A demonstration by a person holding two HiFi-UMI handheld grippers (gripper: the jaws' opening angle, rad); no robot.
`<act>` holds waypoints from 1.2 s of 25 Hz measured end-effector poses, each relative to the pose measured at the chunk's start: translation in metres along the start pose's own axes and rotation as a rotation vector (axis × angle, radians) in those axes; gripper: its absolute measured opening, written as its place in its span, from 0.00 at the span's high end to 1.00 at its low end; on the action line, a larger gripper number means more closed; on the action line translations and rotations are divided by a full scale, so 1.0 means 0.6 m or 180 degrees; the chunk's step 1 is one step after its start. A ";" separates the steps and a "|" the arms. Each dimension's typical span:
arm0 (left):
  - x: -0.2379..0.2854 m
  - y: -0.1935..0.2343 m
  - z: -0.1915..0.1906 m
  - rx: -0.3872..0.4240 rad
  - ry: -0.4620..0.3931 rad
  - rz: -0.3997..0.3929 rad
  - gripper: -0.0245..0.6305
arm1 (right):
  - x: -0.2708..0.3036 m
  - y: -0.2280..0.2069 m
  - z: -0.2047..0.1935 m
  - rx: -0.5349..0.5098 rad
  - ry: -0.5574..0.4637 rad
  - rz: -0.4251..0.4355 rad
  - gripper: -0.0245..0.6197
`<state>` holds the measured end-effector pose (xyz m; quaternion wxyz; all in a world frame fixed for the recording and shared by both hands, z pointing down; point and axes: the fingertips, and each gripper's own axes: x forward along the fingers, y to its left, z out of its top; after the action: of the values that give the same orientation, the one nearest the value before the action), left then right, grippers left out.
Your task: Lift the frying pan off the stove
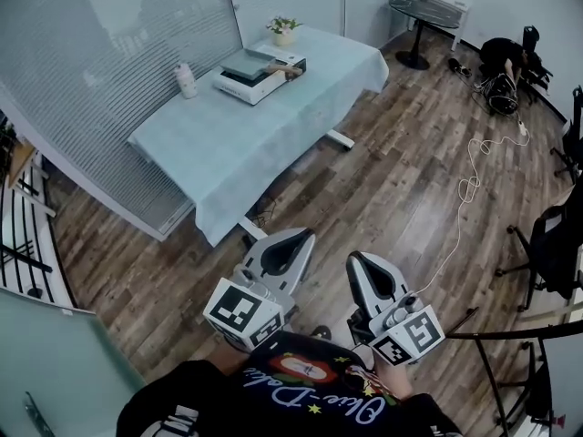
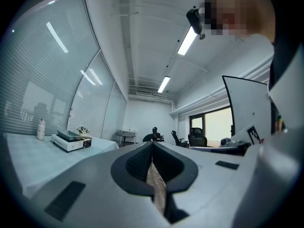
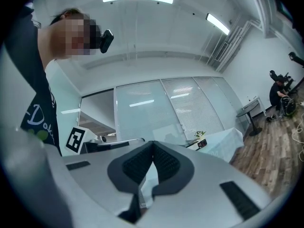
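Standing well apart from the tabletop [image 1: 219, 144] with nothing done yet, left tool [image 1: 293, 238] and right tool [image 1: 357, 260] both pressed together and empty, frying pan [image 1: 253, 62] sitting on the stove [image 1: 239, 86], so approach, grip and lift all remain.

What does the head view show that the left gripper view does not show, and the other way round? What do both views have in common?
Only the head view: the left gripper and the right gripper together from above, the left one's marker cube, and the white foot under the table.
Only the left gripper view: the ceiling lights, a bright window, and the left gripper's jaws seen along their length, closed with nothing between them.
Both: the table under its light cloth, with the white stove, a bottle and a small plant on it.
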<state>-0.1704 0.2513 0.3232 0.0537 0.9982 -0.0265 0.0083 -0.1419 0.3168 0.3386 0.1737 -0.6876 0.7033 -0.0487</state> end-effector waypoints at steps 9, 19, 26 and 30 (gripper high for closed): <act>-0.011 -0.025 -0.006 0.0082 0.0067 0.0004 0.95 | -0.016 0.000 -0.007 0.0101 -0.0049 0.0041 0.96; 0.009 -0.023 -0.020 0.0059 0.0135 -0.0106 0.95 | -0.021 -0.010 -0.013 0.0131 -0.0033 -0.0072 0.96; 0.064 0.028 -0.027 -0.0029 0.0128 -0.0157 0.95 | 0.020 -0.066 -0.012 0.0109 -0.0012 -0.0186 0.96; 0.092 0.063 -0.017 -0.0070 0.0099 -0.0182 0.95 | 0.058 -0.089 -0.004 0.0065 0.0043 -0.0193 0.96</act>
<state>-0.1173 0.2118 0.3382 0.0653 0.9976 0.0028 0.0220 -0.0914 0.2793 0.3511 0.1745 -0.7064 0.6828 -0.0658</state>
